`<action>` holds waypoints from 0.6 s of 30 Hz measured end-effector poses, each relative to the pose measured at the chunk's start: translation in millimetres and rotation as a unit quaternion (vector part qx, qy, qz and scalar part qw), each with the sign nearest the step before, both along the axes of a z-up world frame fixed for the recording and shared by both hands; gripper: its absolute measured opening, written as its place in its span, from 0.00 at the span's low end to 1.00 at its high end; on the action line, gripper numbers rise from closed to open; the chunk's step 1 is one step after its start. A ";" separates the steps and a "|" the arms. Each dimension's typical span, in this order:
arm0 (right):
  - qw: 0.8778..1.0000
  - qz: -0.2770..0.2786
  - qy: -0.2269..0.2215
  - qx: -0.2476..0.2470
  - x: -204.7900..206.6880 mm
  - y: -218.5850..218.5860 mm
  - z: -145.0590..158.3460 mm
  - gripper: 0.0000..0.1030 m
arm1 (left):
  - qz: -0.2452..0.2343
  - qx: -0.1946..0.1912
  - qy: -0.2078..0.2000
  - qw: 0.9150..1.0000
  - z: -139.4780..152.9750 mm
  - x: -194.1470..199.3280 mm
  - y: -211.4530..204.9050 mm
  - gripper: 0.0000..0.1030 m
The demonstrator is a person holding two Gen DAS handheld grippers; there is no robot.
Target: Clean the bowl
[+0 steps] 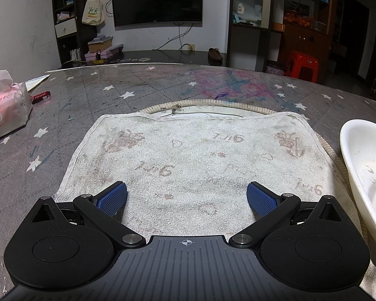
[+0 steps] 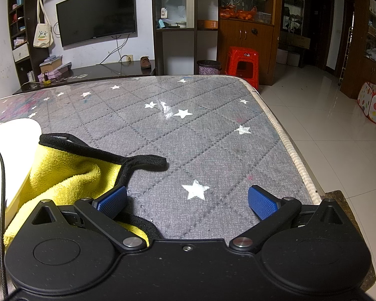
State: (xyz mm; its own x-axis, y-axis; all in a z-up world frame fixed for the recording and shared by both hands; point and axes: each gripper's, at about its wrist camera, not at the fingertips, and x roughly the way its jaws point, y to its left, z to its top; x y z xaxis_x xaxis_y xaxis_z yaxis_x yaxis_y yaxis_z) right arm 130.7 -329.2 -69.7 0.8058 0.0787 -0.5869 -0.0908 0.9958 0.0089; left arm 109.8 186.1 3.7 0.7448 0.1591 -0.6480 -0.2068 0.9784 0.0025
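The surface [image 1: 92, 105] is covered by a grey quilted cloth printed with white stars, under a clear glossy sheet, and pink and blue stains are seen near its far middle. A wall-mounted television [image 1: 158, 0], dark shelving, a hanging tote bag [image 1: 93, 10] and a red plastic stool [image 2: 242, 65] are seen in the room beyond; pale floor tiles are shown to the right of the surface.

A worn white towel [image 1: 188, 155] is spread flat over a round mat, and a pink tissue pack [image 1: 6, 107] is placed at the left edge.

The left tool [image 1: 186, 198] is held over the towel with its blue pads wide apart and nothing between them. The white bowl [image 1: 363, 170] is found to its right, beside the towel, with residue visible inside.

The right tool [image 2: 188, 200] is likewise spread apart and empty. A yellow cloth [image 2: 62, 178] with black trim is bunched under its left finger, and the bowl [image 2: 10, 150] is seen just left of that cloth.
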 end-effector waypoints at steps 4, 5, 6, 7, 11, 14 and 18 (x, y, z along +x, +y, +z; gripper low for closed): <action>1.000 0.000 0.000 0.000 0.0 0.2 0.0 1.00 | 0.000 0.000 0.000 1.000 0.0 -0.1 0.0 1.00; 1.000 0.000 0.000 0.000 0.0 0.0 0.0 1.00 | 0.000 0.000 0.000 1.000 -0.1 -0.2 0.0 1.00; 1.000 0.000 0.000 0.000 0.0 0.1 0.0 1.00 | 0.000 0.000 0.000 1.000 -0.3 -0.7 -0.1 1.00; 1.000 0.000 0.000 0.000 0.0 0.3 0.0 1.00 | 0.000 0.000 0.000 1.000 -0.2 -0.4 0.0 1.00; 1.000 0.000 0.000 0.000 0.0 0.1 0.0 1.00 | 0.000 0.000 0.000 1.000 -0.3 -0.6 -0.1 1.00; 1.000 0.000 0.000 0.000 0.0 0.2 0.0 1.00 | 0.000 0.000 0.000 1.000 -0.7 -1.4 -0.4 1.00; 1.000 0.000 0.000 0.000 0.0 0.0 0.0 1.00 | 0.000 0.000 0.000 1.000 -0.4 -0.8 -0.2 1.00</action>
State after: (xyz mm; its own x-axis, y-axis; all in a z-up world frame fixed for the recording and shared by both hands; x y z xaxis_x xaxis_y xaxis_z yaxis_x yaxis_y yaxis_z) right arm 130.7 -329.2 -69.6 0.8059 0.0787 -0.5868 -0.0908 0.9958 0.0088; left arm 109.0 185.9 3.3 0.7449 0.1591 -0.6479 -0.2068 0.9784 0.0025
